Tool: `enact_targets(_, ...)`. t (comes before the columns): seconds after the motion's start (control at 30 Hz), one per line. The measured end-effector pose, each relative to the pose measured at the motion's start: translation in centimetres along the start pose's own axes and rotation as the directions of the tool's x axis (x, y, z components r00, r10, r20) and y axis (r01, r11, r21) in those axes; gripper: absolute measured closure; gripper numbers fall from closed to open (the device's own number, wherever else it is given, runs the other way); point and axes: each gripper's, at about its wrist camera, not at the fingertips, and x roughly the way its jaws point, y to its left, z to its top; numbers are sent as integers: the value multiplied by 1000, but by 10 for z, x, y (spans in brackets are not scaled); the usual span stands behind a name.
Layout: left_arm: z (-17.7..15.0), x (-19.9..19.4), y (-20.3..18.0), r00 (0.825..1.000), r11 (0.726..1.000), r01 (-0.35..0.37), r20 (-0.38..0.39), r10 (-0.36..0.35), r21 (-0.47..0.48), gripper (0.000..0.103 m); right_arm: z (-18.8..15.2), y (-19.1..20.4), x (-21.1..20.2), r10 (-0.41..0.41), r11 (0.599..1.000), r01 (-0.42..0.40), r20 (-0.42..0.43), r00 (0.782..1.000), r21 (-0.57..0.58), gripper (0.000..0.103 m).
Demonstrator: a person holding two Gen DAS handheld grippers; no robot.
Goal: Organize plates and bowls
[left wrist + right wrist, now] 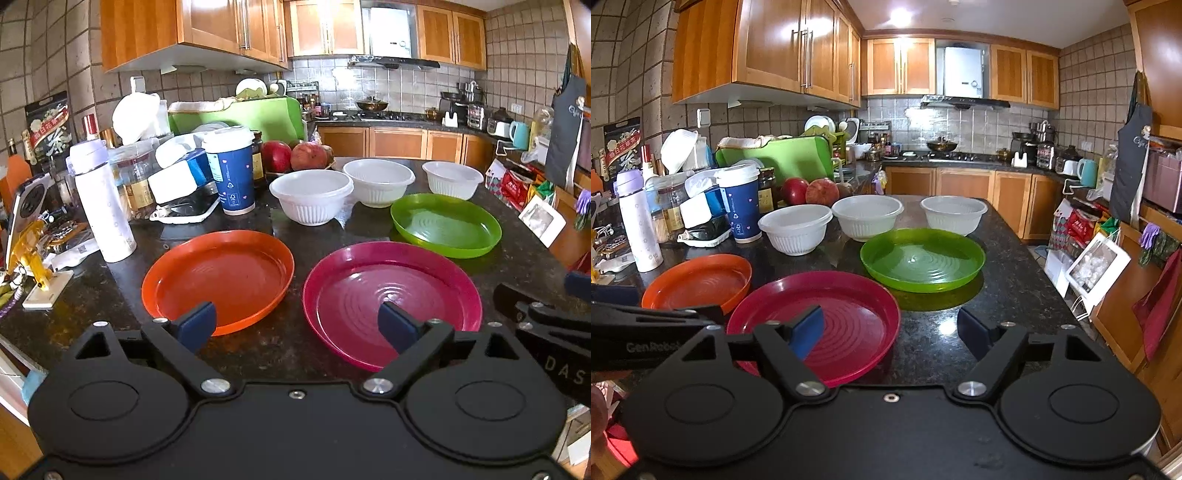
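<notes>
Hovering over the dark tabletop [295,350], both claws were spread and held nothing.

Left claw [297,326] hung between the orange plate [218,280] and the magenta plate [391,302]; right claw [892,330] hung over the magenta plate's right rim and the bare stone beside it. Behind the magenta plate lay the green plate [445,225], apart from both others. Farther back stood three white bowls [312,201] in a row, separate, with a blue paper cup [232,173] and a white bottle [101,206] to their left.
</notes>
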Motion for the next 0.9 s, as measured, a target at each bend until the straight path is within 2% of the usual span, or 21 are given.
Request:
enact_targets(0.23,6,8,17,998,998,57,-7,-57,-36,9,4,6,12,23,1000,-23,-4,1000,8,30)
enact_targets(0.47,10,14,27,992,991,130,1,-130,11,9,8,14,28,5,1000,-5,3,1000,-2,34)
enact_targets(0.57,11,18,29,983,983,182,-2,-182,29,13,10,15,38,-5,1000,5,-22,1000,2,35)
enact_targets(0.7,13,25,29,970,968,245,-5,-245,52,14,12,14,54,6,1000,-4,-89,996,25,43)
enact_targets(0.8,16,33,26,959,957,283,-19,-282,60,16,12,13,64,-19,999,22,-92,996,34,43)
enact_targets(0.9,17,43,23,952,950,304,-44,-302,75,23,12,13,73,-44,998,48,-103,994,35,43)
